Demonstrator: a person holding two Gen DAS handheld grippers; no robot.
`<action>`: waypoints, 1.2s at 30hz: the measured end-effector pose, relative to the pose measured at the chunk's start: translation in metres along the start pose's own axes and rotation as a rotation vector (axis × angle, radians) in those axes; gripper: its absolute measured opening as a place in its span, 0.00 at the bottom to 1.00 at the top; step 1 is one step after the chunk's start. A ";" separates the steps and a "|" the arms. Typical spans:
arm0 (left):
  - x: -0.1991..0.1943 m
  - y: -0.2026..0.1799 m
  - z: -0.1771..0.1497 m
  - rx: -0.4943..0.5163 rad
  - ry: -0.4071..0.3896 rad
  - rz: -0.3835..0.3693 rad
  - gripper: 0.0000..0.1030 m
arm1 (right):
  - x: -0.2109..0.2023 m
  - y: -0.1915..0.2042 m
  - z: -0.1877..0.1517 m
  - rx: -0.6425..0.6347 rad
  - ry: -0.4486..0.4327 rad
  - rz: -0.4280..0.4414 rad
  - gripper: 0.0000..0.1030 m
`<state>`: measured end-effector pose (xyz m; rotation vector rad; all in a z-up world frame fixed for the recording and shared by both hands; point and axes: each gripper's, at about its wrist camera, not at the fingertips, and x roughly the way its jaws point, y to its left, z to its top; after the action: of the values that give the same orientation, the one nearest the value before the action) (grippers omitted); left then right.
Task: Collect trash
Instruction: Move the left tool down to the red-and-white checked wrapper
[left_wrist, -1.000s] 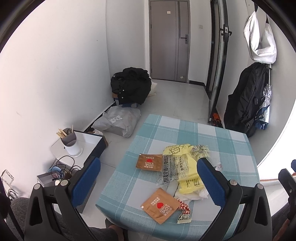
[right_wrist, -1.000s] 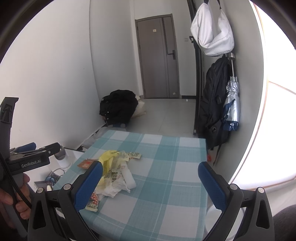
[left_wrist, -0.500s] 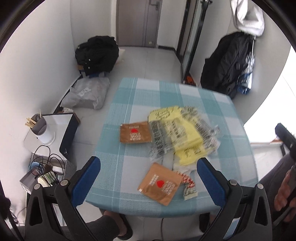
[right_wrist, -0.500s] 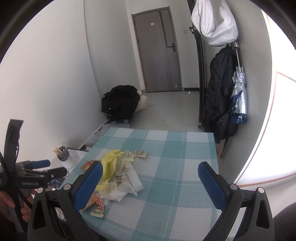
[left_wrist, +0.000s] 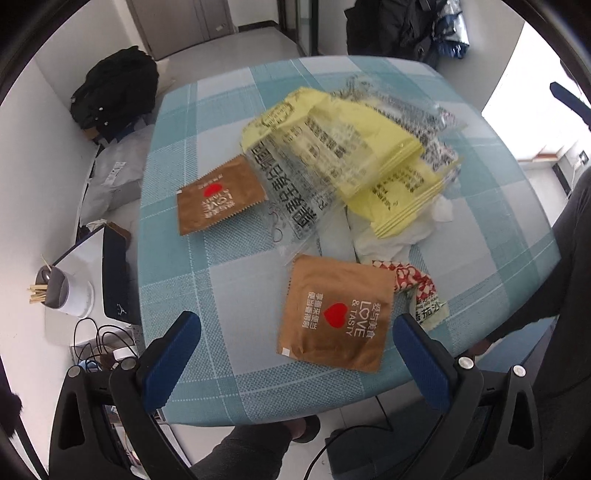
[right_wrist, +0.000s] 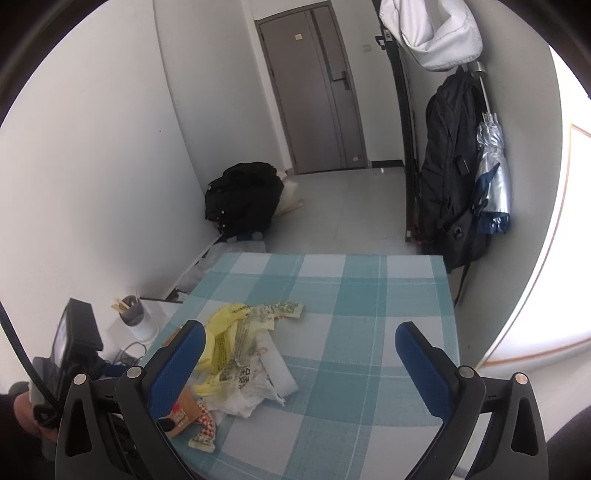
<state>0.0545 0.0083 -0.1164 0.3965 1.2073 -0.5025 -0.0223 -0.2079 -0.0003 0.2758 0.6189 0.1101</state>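
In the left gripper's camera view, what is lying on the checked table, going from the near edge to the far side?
Near brown "Love & Tasty" sachet → white crumpled tissue → second brown sachet → yellow printed bag.

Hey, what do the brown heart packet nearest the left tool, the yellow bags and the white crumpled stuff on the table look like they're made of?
Brown heart packet: matte, kraft-like paper or film; flat, serrated edge.
Yellow bags: thin plastic film, likely; creased, with a slight sheen.
White crumpled stuff: probably tissue or thin plastic; soft, dull folds, hard to tell.
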 end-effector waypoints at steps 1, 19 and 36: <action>0.003 -0.003 0.000 0.022 0.013 0.000 0.99 | 0.000 -0.001 0.000 0.001 0.002 -0.001 1.00; 0.012 -0.010 0.002 0.036 0.015 -0.016 0.69 | -0.005 -0.009 -0.003 0.029 0.009 -0.008 1.00; -0.009 -0.010 -0.005 0.021 -0.010 -0.049 0.29 | -0.016 -0.011 -0.004 0.030 -0.020 -0.021 1.00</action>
<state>0.0423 0.0045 -0.1099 0.3830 1.2055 -0.5594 -0.0374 -0.2209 0.0027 0.2990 0.6040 0.0784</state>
